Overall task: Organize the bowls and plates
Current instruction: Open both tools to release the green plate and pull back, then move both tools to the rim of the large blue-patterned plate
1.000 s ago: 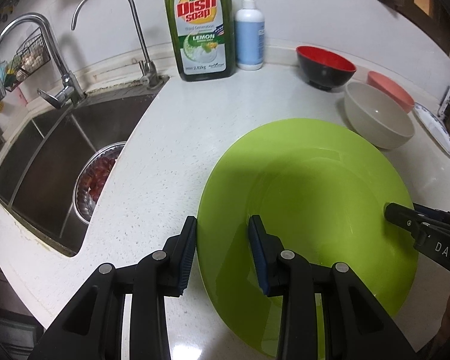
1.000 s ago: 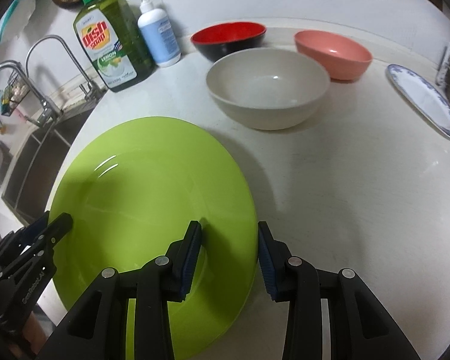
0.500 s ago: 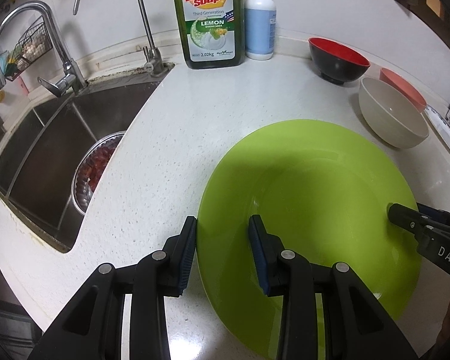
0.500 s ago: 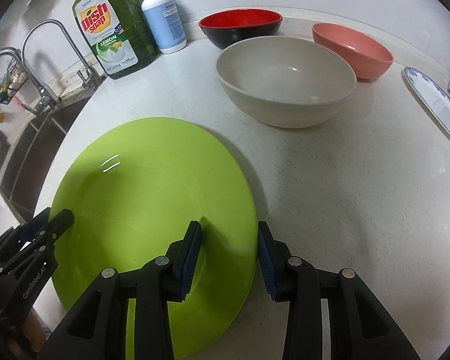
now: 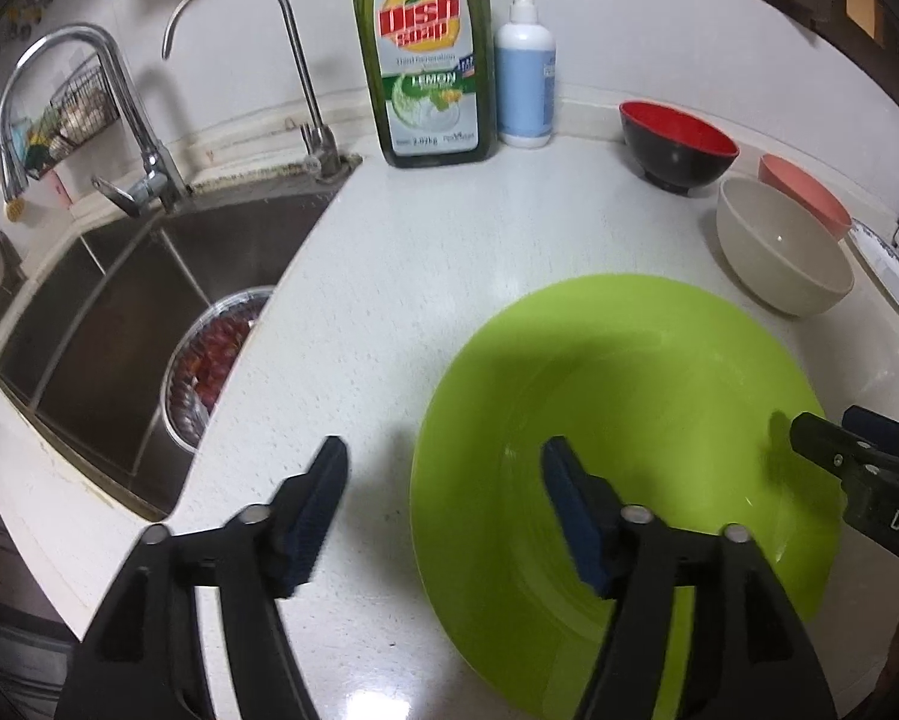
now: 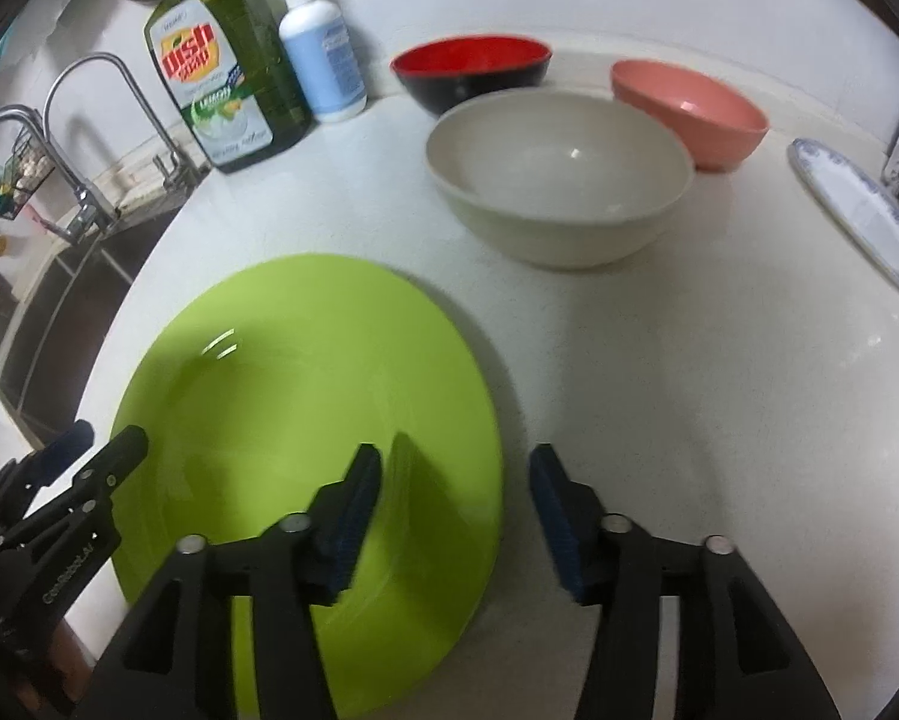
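A large lime-green plate (image 5: pixel 629 420) lies on the white counter (image 5: pixel 401 276). My left gripper (image 5: pixel 443 486) straddles its left rim, and its jaws are opening with the pads off the plate. My right gripper (image 6: pixel 455 480) straddles the right rim of the plate (image 6: pixel 281 408), jaws also opening, pads clear of it. Each gripper shows in the other's view: the right gripper (image 5: pixel 833 450) and the left gripper (image 6: pixel 98 450). Behind the plate stand a beige bowl (image 6: pixel 560 192), a red-and-black bowl (image 6: pixel 470 69) and a pink bowl (image 6: pixel 689 108).
A blue-patterned white plate (image 6: pixel 857 222) lies at the far right beside a metal rack. A dish soap bottle (image 5: pixel 425 54) and a pump bottle (image 5: pixel 524 84) stand at the back wall. The steel sink (image 5: pixel 107 312), with two faucets, holds a metal bowl (image 5: pixel 209 360) of red things.
Both grippers' jaws have spread apart from the green plate's rims, letting it go. The hands have hardly shifted.
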Demonstrator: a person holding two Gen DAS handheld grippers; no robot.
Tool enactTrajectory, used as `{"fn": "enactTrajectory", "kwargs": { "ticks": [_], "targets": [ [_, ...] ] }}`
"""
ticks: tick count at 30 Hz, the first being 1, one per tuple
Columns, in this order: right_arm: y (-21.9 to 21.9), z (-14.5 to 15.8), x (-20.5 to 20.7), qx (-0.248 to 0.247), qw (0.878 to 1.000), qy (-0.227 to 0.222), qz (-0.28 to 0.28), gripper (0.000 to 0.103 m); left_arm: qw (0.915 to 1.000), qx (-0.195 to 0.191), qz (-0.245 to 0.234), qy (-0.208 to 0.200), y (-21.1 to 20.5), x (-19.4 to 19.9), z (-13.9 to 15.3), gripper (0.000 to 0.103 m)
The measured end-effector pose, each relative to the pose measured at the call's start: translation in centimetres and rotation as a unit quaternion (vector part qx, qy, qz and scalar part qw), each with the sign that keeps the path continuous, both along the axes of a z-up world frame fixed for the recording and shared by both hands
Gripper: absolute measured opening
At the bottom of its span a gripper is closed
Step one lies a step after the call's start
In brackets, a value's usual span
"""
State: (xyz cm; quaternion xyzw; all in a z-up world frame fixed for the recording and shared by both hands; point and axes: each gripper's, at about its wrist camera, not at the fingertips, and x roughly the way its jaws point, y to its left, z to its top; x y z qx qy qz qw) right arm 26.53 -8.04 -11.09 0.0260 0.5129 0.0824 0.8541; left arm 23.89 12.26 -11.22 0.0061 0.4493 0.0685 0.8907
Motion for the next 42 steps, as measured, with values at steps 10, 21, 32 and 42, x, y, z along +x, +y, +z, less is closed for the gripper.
{"fn": "enactTrajectory", "kwargs": {
  "ticks": [10,21,32,42],
  "targets": [
    [-1.7,2.9,-0.9,0.011,0.999,-0.047,-0.013,0.073,0.9978,0.011,-0.028,-0.059,-2.1,0.1,3.7,0.094],
    [-5.6,7.0,-2.8,0.006,0.990,-0.113,-0.081,0.083,0.9898,0.005,-0.096,-0.106,-6.6,0.8,7.0,0.101],
    [-11.6,9.9,-6.4,-0.016,0.973,-0.163,-0.161,0.084,0.9760,-0.016,-0.174,-0.130,-13.8,0.0,9.6,0.102],
    [-18.4,11.5,-10.4,-0.053,0.951,-0.183,-0.242,0.084,0.9571,-0.042,-0.253,-0.135,-21.4,-0.7,11.3,0.102]
  ]
}}
